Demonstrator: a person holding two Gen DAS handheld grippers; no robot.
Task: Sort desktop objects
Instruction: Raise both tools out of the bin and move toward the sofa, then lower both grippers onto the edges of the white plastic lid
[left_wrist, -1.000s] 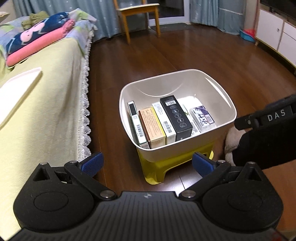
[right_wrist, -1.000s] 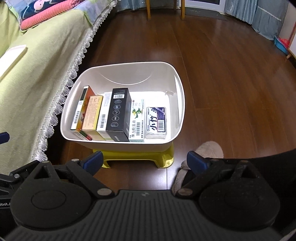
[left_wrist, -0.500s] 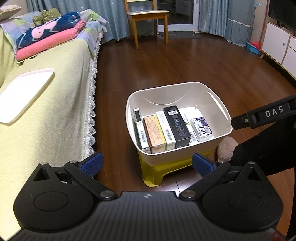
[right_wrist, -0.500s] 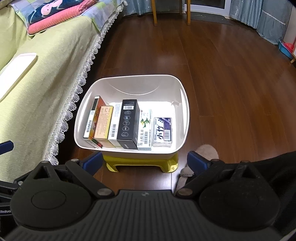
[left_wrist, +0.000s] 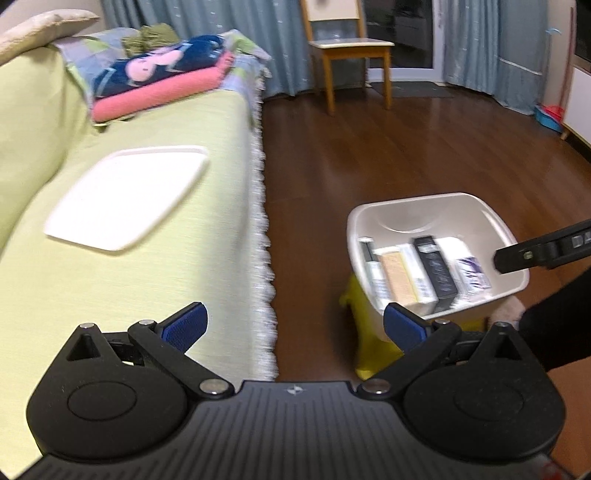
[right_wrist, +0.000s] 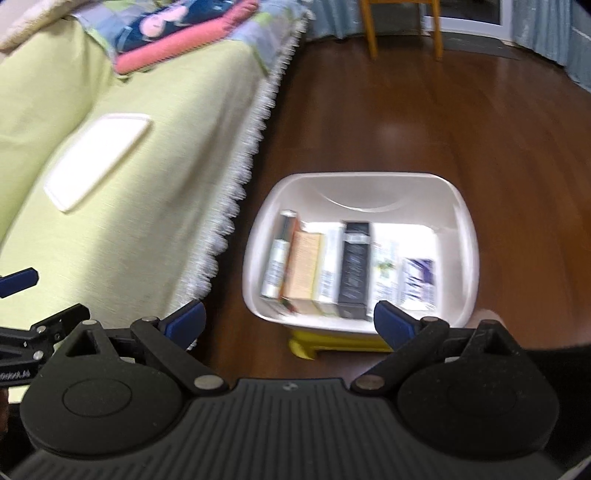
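The white bin (right_wrist: 469, 236) stood on a yellow stool (right_wrist: 332, 345) on the dark wooden floor (right_wrist: 443, 122), just beside the lace-edged sofa cover (right_wrist: 155, 155). Inside it, a row of boxes stood on edge along the near wall: a slim white box (right_wrist: 277, 266), an orange box (right_wrist: 303, 269), a white box (right_wrist: 328, 275), a black box (right_wrist: 355, 269), then flatter white and purple-printed packs (right_wrist: 417, 284). Print on all was blurred.

The right gripper (right_wrist: 290, 321) hung above and short of the bin, its blue pads (right_wrist: 184, 319) spread wide with nothing between them; the bin lay ahead, slightly to its right side. The left gripper (left_wrist: 295, 326) was likewise spread wide and empty, positioned over the sofa's edge, with the bin (left_wrist: 491, 218) well forward and to its right. A white tray (left_wrist: 125, 195) lay flat on the sofa cover, ahead of the left gripper and to its left. Folded blankets (left_wrist: 162, 81) sat at the sofa's far end; a wooden chair (left_wrist: 351, 55) stood beyond.
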